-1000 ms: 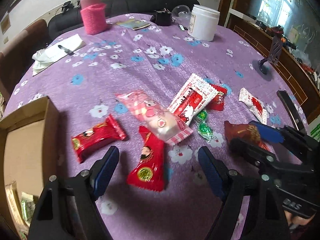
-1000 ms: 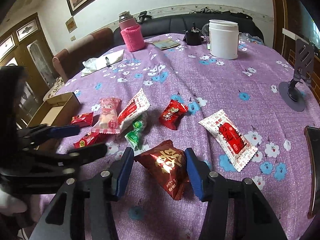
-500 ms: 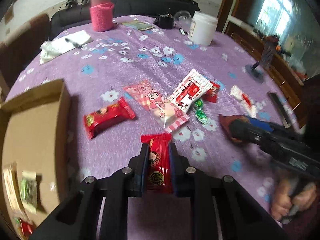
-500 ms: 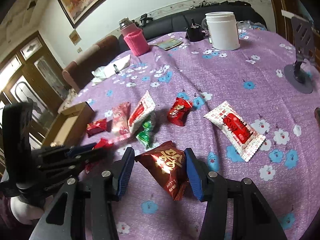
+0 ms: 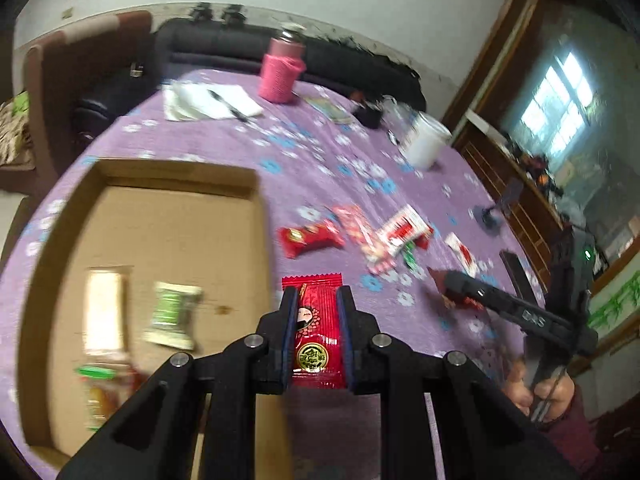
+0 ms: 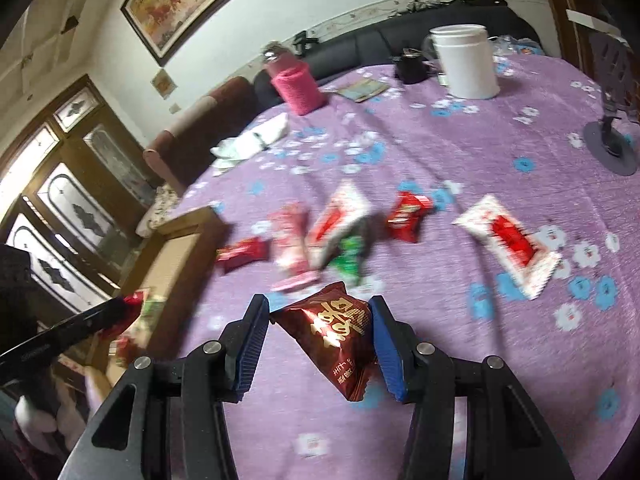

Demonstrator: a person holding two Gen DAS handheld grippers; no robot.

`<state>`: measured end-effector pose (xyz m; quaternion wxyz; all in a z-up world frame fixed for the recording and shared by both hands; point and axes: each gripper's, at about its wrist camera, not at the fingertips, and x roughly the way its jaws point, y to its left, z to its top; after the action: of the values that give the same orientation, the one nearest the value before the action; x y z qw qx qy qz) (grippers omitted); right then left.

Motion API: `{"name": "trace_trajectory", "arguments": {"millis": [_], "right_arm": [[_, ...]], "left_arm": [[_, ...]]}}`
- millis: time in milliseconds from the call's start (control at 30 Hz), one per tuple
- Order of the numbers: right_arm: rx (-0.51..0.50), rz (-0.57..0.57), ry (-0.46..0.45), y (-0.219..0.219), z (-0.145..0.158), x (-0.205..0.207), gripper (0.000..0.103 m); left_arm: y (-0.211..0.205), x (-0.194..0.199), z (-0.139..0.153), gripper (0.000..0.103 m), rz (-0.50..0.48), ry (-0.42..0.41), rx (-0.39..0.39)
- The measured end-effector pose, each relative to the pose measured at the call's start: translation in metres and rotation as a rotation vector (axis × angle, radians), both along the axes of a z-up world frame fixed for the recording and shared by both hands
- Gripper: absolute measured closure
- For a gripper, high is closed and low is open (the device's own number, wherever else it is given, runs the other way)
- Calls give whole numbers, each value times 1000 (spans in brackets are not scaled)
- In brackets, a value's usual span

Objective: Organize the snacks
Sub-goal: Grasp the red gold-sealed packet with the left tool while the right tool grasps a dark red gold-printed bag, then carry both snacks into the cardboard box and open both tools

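My left gripper [image 5: 316, 300] is shut on a red snack packet [image 5: 316, 336] with a cartoon face, held in the air at the right wall of the open cardboard box [image 5: 168, 172]. Several snacks lie in the box, among them a green packet [image 5: 172, 316]. My right gripper [image 6: 318, 312] is shut on a dark red foil packet [image 6: 336, 332] just above the purple flowered tablecloth [image 6: 460, 152]. Loose on the cloth lie a red packet [image 5: 310, 238], a pink packet [image 5: 360, 232], a white-and-red packet [image 5: 404, 228], green candies [image 6: 348, 256], a small red packet [image 6: 406, 216] and another white-and-red packet [image 6: 508, 240].
At the far side stand a pink-sleeved flask [image 5: 282, 76], a white jar [image 6: 466, 60] and papers with a pen [image 5: 212, 102]. A phone stand [image 6: 610, 136] and a dark phone [image 5: 516, 272] are on the right. A sofa runs behind the table.
My left gripper closed on the red cartoon packet, lifted it and carried it left to the box. The right gripper kept its dark red packet and shifted only slightly.
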<state>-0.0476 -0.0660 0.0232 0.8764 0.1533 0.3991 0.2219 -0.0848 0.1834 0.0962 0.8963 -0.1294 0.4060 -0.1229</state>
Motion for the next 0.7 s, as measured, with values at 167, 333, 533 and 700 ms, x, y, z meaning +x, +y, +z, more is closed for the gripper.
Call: {"name": "trace_trajectory", "arguments": {"millis": [167,333,533,700], "right_arm": [[11,76,-11,42,22,-7,48],[-13,158,-29,95,41,-7,47],[-30,240,6,166,40,11,47],[-76,281,35,217,25,28,47]], "left_arm": [[41,-2,2,85,62,-4,-20],[76,5,2,84,107,1,-31],[119,34,-10,84,162,46,-64],[138,62,-26,84,194,83,-59]]}}
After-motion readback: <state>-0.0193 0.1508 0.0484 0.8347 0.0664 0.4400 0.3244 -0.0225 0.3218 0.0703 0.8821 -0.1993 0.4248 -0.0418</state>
